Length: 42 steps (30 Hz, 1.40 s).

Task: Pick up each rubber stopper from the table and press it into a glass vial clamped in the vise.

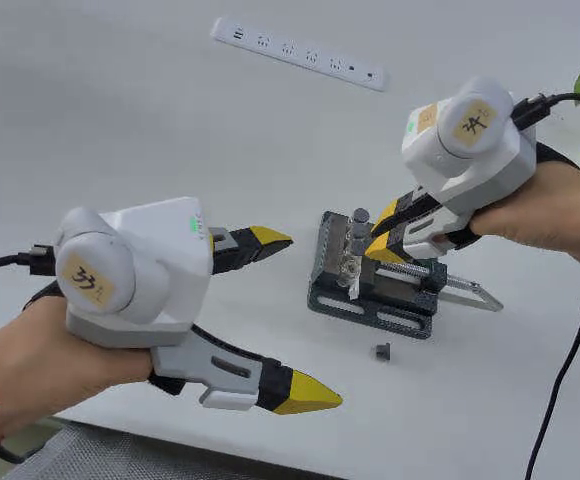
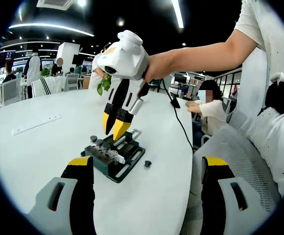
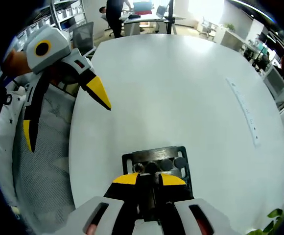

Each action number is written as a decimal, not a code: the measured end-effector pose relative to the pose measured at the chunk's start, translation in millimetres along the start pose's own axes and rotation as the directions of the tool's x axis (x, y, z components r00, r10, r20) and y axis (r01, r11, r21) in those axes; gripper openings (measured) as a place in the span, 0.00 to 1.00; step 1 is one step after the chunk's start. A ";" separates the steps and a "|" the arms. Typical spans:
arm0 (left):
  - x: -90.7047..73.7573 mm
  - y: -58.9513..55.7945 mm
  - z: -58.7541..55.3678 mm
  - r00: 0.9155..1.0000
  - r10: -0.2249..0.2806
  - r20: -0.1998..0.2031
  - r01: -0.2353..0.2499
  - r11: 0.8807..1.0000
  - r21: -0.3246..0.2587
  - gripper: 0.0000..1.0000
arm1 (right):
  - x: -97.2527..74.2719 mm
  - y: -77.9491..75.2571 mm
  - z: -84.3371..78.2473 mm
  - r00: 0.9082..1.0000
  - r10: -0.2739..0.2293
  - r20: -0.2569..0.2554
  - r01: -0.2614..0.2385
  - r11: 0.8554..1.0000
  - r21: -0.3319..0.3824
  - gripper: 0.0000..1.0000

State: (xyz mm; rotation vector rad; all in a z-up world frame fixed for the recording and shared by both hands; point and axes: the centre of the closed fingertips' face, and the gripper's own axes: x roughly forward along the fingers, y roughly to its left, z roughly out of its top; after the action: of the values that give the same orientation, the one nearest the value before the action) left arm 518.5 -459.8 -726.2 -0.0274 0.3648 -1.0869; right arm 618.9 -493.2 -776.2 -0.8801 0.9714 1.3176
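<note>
- Your right gripper [image 1: 382, 238] is at the vise [image 1: 370, 300], tips down over the row of glass vials [image 1: 351, 266] clamped in it. Judging by that, you are at the pressing-in step rather than a pickup.
- Its jaws are drawn nearly together. In the right gripper view a narrow dark gap sits between the yellow tips, and you cannot tell from any view whether a stopper is pinched there.
- In the right gripper view several dark round caps show along the vise, so some vials look already stoppered. Whether any mouth is open is too small to tell.
- Your left gripper [image 1: 292, 317] hovers above the counter [image 1: 170, 130], well apart from the vise, jaws spread wide and holding nothing.
- One loose rubber stopper [image 1: 382, 351] lies on the counter just beside the vise, on the side nearer you, with neither gripper touching it.
- If the right gripper does hold a stopper, the next move calls for squaring it over a vial mouth and pushing straight down, since a tilted push could jam it or stress the glass.
- After that, the loose stopper is likely the one left to fetch: come down over it with spread jaws, close gently, and keep it upright.
</note>
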 end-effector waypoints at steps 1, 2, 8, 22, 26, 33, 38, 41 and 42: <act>0.4 -1.1 1.1 1.000 -0.001 0.000 0.001 1.000 0.001 0.90 | -3.1 0.1 -0.7 1.000 -0.007 0.011 0.007 1.000 0.004 0.12; 0.6 -1.6 1.3 1.000 -0.001 -0.001 0.001 1.000 0.002 0.90 | -5.8 1.2 -1.6 1.000 -0.010 0.016 0.010 1.000 0.007 0.13; 2.5 -5.5 2.8 1.000 -0.006 -0.014 0.006 1.000 0.014 0.89 | -17.2 4.0 -5.9 0.997 -0.040 0.069 0.037 0.999 0.036 0.19; 7.8 -6.9 5.0 0.999 -0.003 -0.046 0.005 0.999 0.044 0.84 | -43.9 17.2 -32.8 0.981 -0.102 0.166 0.085 0.990 0.110 0.29; 10.2 -6.2 3.5 0.998 0.002 -0.060 0.002 0.999 0.052 0.81 | -50.0 20.9 -40.6 0.973 -0.127 0.193 0.101 0.985 0.136 0.32; 16.0 -6.6 2.1 0.997 0.007 -0.083 -0.001 0.998 0.069 0.74 | -60.9 29.8 -58.5 0.958 -0.159 0.238 0.117 0.977 0.179 0.37; 21.3 -6.7 -0.4 0.995 0.013 -0.103 -0.004 0.997 0.079 0.69 | -67.0 38.1 -74.2 0.944 -0.180 0.275 0.119 0.967 0.225 0.41; 24.5 -6.3 -1.7 0.993 0.013 -0.116 -0.003 0.997 0.082 0.66 | -70.4 42.0 -83.2 0.935 -0.196 0.296 0.121 0.960 0.253 0.44; 25.6 -6.3 -1.9 0.993 0.012 -0.118 -0.002 0.996 0.085 0.65 | -71.5 44.0 -85.6 0.932 -0.198 0.302 0.120 0.958 0.259 0.45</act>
State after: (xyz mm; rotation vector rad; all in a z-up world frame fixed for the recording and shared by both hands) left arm 523.0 -484.7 -733.8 0.1140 0.4251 -1.0984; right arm 568.7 -595.7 -739.5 -0.5251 0.7590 1.1348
